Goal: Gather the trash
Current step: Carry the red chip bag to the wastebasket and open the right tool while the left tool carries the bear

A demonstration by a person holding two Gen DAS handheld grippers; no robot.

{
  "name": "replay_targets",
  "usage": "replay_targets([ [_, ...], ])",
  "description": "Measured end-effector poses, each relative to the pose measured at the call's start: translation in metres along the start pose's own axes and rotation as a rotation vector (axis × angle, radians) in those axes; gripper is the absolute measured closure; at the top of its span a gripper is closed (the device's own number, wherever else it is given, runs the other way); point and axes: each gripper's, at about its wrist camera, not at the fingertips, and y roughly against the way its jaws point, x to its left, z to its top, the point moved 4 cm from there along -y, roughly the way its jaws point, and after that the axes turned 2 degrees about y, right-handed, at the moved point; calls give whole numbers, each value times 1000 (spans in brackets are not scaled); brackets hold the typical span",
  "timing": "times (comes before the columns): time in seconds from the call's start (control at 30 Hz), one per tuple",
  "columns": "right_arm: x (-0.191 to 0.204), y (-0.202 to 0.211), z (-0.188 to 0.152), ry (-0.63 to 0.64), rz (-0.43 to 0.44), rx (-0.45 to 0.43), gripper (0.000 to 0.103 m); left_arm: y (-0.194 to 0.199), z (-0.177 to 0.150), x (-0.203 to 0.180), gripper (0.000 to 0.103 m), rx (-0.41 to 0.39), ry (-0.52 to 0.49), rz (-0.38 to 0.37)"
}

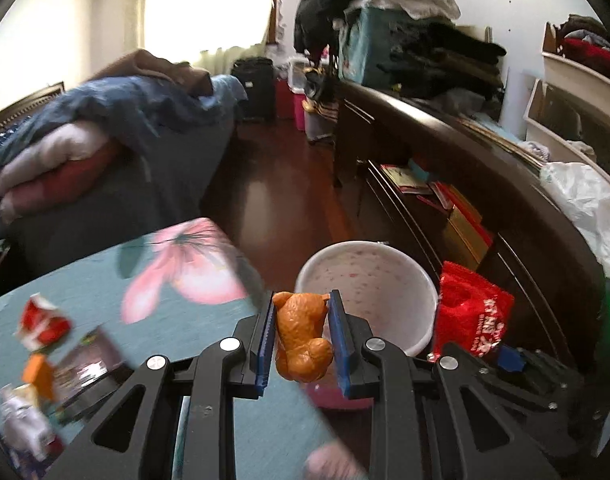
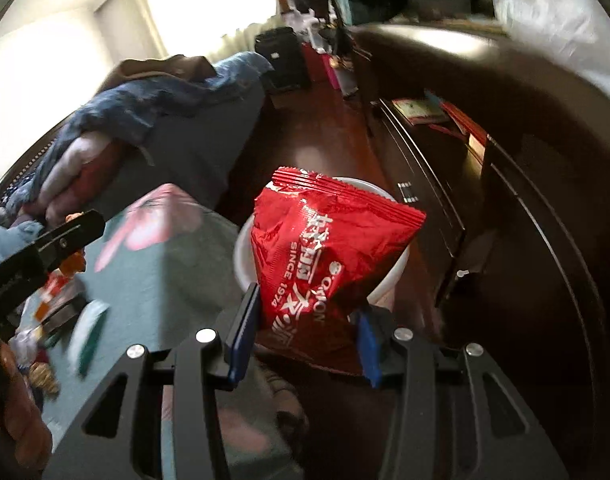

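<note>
My left gripper [image 1: 303, 312] is shut on a crumpled orange wrapper [image 1: 301, 340], pinched between its blue pads at the near rim of a white waste bin [image 1: 365, 280] on the floor. My right gripper [image 2: 307, 316] is shut on a red snack bag [image 2: 325, 248] with white lettering, held over the same white waste bin [image 2: 245, 248], which the bag mostly hides. In the left wrist view the red snack bag [image 1: 471, 312] shows just right of the bin. More wrappers [image 1: 43, 324] lie on the teal flowered tabletop [image 1: 105, 280] at the left.
A dark wooden dresser [image 1: 445, 152] with open shelves runs along the right, piled with clothes and a white plastic bag [image 1: 585, 204]. A bed with heaped bedding [image 1: 85, 132] stands at the left. Reddish wooden floor [image 1: 277, 184] lies between them. A black suitcase [image 1: 255, 84] stands at the back.
</note>
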Motion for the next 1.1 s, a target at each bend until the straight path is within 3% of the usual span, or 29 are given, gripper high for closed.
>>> replay_targets([
  [0.27, -28, -74, 20, -36, 16, 53, 59, -70, 28, -35, 77, 53, -27, -39],
  [0.5, -32, -105, 25, -14, 17, 38, 57, -109, 36, -48, 77, 97, -16, -80],
  [0.63, -34, -112, 27, -14, 9, 18, 51, -123, 39, -42, 48, 110, 22, -84],
  [0.77, -37, -118, 30, -32, 16, 12, 42, -124, 43, -33, 29, 101, 65, -92],
  [0.97, -37, -114, 31, -31, 4, 2, 38, -110, 48, -20, 26, 79, 104, -84],
  [1.1, -30, -95, 24, -10, -35, -4, 33, -88, 45, -12, 25, 47, 90, -30],
])
